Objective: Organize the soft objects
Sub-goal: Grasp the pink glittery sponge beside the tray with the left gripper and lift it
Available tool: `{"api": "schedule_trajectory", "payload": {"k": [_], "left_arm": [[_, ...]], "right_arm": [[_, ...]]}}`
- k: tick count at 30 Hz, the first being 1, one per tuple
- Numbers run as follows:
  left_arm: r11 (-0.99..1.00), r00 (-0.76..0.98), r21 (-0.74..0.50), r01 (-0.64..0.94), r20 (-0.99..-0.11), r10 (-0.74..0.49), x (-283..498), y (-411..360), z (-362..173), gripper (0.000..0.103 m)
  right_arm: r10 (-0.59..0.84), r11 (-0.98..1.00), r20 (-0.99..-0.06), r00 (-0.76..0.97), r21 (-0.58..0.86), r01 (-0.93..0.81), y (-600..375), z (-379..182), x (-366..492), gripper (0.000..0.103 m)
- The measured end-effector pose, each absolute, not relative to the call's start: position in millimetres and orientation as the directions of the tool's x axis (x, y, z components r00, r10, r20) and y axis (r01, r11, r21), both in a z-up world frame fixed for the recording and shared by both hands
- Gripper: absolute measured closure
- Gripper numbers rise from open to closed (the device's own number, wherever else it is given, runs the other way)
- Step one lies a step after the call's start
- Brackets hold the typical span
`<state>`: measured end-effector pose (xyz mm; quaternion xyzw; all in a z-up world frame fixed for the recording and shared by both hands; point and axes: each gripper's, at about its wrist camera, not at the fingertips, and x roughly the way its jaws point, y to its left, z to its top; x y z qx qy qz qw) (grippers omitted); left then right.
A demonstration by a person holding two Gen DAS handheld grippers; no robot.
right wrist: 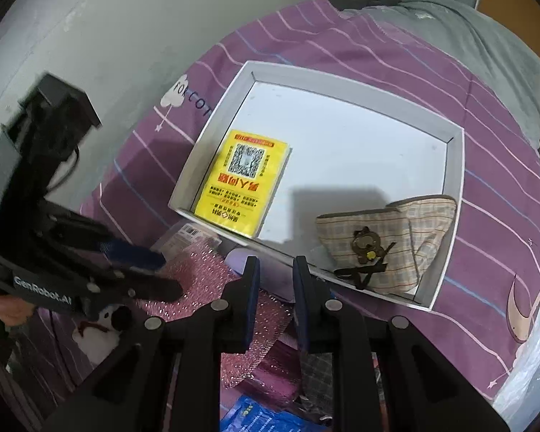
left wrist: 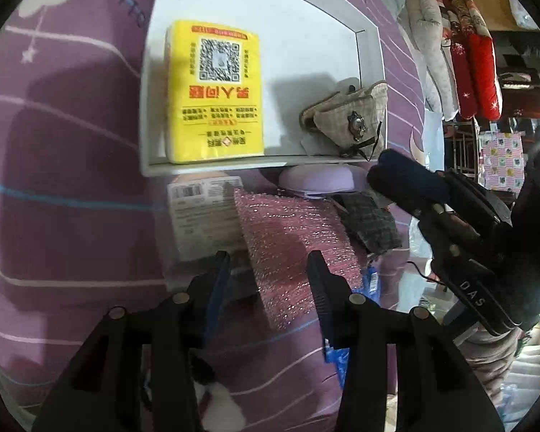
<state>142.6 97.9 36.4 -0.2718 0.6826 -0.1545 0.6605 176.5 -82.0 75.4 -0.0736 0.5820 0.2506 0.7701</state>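
a white tray (right wrist: 455,194) lies on a bed (left wrist: 72,144) covered with a purple striped sheet. inside the tray, a yellow tissue pack (right wrist: 244,183) with a printed code square lies flat toward the nine o'clock side, and a small checked pouch (right wrist: 385,241) with a brown charm and a dark ribbon rests in the corner at about four o'clock, its edge against the tray wall. outside the tray, just beyond its near wall at six o'clock, several soft things are piled on the sheet: a pink glittery sponge cloth (left wrist: 291,241), a clear packet with a barcode label (left wrist: 201,212) at its nine o'clock side, a lilac pad (left wrist: 316,180) touching the tray's outer wall, a grey checked cloth (left wrist: 370,223) at three o'clock, and a blue packet (right wrist: 259,417) nearest the cameras. the left gripper (left wrist: 270,270) hovers over the pink sponge cloth with its fingers released and apart, nothing between them. the right gripper (right wrist: 276,273) points down at the near tray wall, its fingers (right wrist: 252,280) drawn close with a narrow gap, and no object shows between them; whether they are fully clenched cannot be told. a person's hand (right wrist: 7,309) holds the left gripper's handle at nine o'clock in the right wrist view.
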Motion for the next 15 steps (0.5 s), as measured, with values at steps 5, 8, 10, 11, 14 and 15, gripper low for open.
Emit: {"api": "schedule_trajectory", "payload": {"k": [5,8,10,11,14,15], "left_arm": [[0.803,0.031,-0.571,-0.172,-0.817,-0.575,142.8,94.2,39.9,0.083],[0.811,0.041,-0.562,-0.163,-0.825,-0.564,141.0,95.0,44.3,0.087],[0.809,0.043,-0.567,-0.159,-0.822,-0.568,139.9,96.3,47.2,0.088],[0.806,0.048,-0.570,-0.160,-0.820,-0.570,139.5,97.6,49.4,0.089],[0.800,0.068,-0.581,-0.149,-0.814,-0.577,138.2,100.8,57.1,0.090],[0.798,0.073,-0.586,-0.142,-0.810,-0.582,137.7,101.1,59.5,0.090]], "right_arm": [[0.321,0.860,-0.934,0.155,0.219,-0.460,-85.5,70.5,180.0,0.085],[0.327,0.847,-0.938,0.119,0.234,-0.477,-80.0,61.6,177.5,0.085],[0.324,0.842,-0.938,0.122,0.227,-0.490,-77.3,58.0,175.2,0.085],[0.326,0.841,-0.937,0.128,0.226,-0.491,-77.6,57.7,174.6,0.085],[0.328,0.846,-0.936,0.131,0.230,-0.481,-80.9,56.8,174.4,0.085],[0.326,0.850,-0.937,0.127,0.232,-0.473,-82.4,56.1,174.2,0.085]]}}
